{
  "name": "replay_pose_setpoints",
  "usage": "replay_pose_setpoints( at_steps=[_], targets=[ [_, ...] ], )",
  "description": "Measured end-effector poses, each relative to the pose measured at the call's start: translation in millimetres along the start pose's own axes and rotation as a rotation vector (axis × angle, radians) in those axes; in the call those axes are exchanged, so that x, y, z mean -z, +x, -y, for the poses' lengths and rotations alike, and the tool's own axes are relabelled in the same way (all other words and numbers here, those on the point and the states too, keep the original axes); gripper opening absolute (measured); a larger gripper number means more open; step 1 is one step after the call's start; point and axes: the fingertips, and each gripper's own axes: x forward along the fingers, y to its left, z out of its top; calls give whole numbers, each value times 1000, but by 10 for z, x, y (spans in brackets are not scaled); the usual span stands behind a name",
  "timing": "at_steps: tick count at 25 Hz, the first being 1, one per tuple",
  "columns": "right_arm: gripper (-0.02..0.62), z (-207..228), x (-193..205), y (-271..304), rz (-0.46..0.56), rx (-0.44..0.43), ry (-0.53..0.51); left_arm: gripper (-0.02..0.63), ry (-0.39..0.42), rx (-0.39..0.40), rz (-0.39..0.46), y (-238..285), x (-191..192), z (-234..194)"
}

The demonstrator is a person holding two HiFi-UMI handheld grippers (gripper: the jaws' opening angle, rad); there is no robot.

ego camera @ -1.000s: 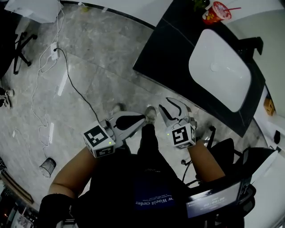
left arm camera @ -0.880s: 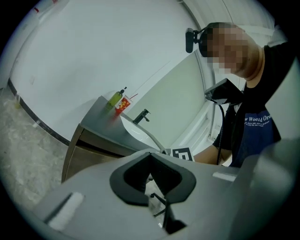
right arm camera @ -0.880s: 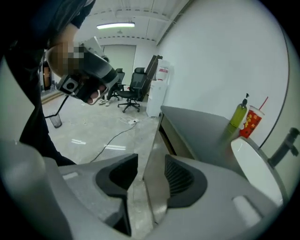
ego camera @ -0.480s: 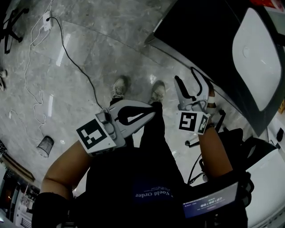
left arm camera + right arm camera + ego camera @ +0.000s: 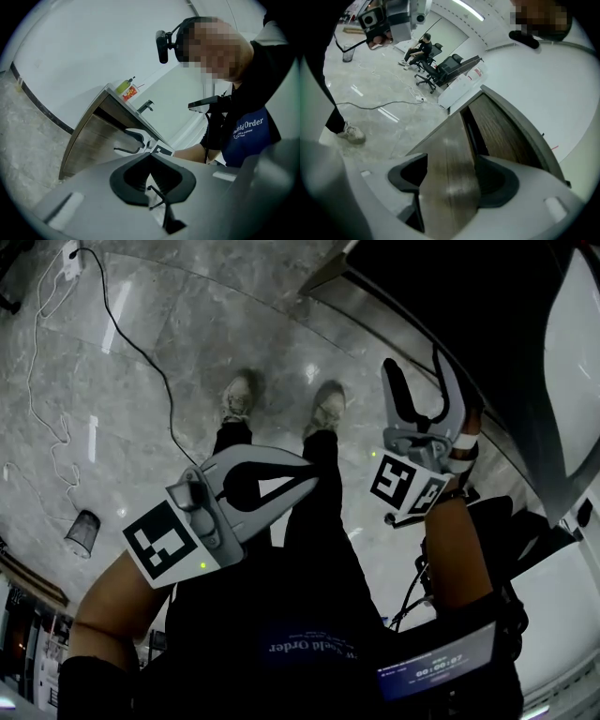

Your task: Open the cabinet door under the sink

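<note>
Right tool (image 5: pixel 415 371), upper right, has just been opening; the door (image 5: pixel 449 164) shows between its released jaws, unpressed, a dark gap along its right edge. Left tool (image 5: pixel 314 480), centre, is clenched and empty over open floor (image 5: pixel 159 390).

place: probably an office-like test space | signs: swivel chairs (image 5: pixel 452 65), seated person (image 5: pixel 423 47), loose cable (image 5: pixel 141 343) on grey stone floor (image 5: pixel 234 324), freestanding sink cabinet (image 5: pixel 91 138), small bin (image 5: pixel 82 532)

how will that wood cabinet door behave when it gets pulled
Probably stiff: the door looks like a solid wood-grain panel. Its glossy face reflects light, so it may be slippery. No handle shows; the dark gap along its edge is likely the place to pull.
</note>
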Motion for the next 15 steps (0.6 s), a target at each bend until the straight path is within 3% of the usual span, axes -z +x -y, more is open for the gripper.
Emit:
replay_pose_setpoints(
  at_steps=[6, 15],
  targets=[
    [359, 18, 120, -9, -124, 102, -114, 0, -32, 29, -6, 5, 115, 10],
    [394, 67, 213, 153, -234, 254, -129, 0, -66, 47, -36, 9, 214, 24]
  ],
)
